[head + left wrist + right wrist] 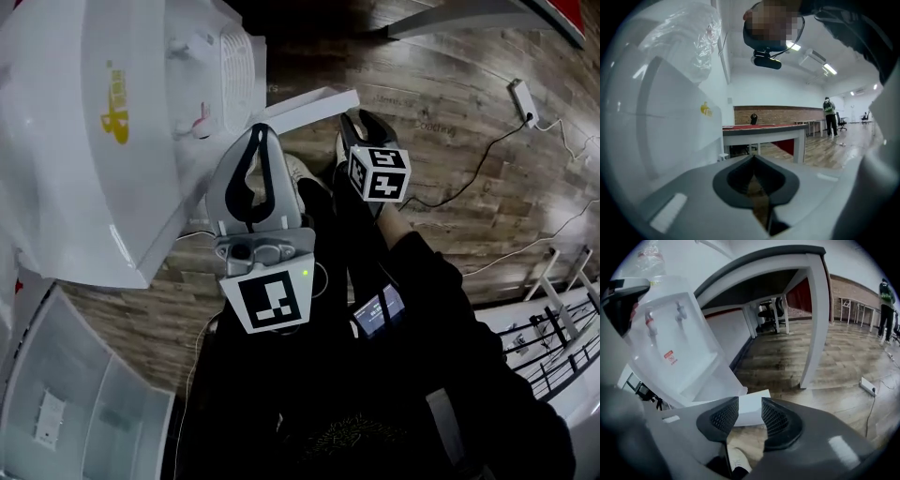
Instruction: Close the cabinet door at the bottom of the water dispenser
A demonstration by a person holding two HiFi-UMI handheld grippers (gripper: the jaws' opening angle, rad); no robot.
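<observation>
Low at mid-frame in the right gripper view, the open cabinet door (751, 412) lies straight beyond your right gripper (750, 400), jaws wide and empty; your left gripper (753, 158) has its jaws together.

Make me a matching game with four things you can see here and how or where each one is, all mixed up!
Things:
1. left tool
2. right tool
3. cabinet door
4. power strip

States:
A. lies on the wooden floor
B. jaws apart
C. swung open
D. jaws together

Pairs: 1-D, 2-B, 3-C, 4-A
</observation>
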